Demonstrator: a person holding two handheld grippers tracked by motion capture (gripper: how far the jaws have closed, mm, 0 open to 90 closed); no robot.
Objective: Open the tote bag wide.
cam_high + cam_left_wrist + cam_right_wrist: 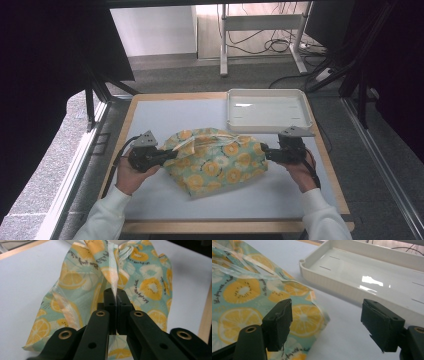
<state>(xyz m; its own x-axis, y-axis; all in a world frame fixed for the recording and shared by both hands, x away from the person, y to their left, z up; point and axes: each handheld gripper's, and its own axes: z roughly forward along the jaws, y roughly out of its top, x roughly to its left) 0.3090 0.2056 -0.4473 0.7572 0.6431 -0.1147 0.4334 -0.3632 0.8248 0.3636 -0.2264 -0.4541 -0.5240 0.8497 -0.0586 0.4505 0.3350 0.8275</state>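
Note:
A teal bag printed with orange and kiwi slices (217, 160) lies crumpled in the middle of the grey mat. My left gripper (167, 156) is at the bag's left side, shut on a pale fold of its fabric (113, 280), which runs up from between the jaws in the left gripper view. My right gripper (264, 149) sits at the bag's right edge with its jaws wide apart. In the right gripper view its fingertips (278, 323) hover over the bag's corner (304, 317) without pinching it.
A white plastic tray (235, 117) stands at the back right of the table, just beyond the right gripper, with its near rim (332, 283) close to the bag. The mat's wooden border (127, 120) frames the work area.

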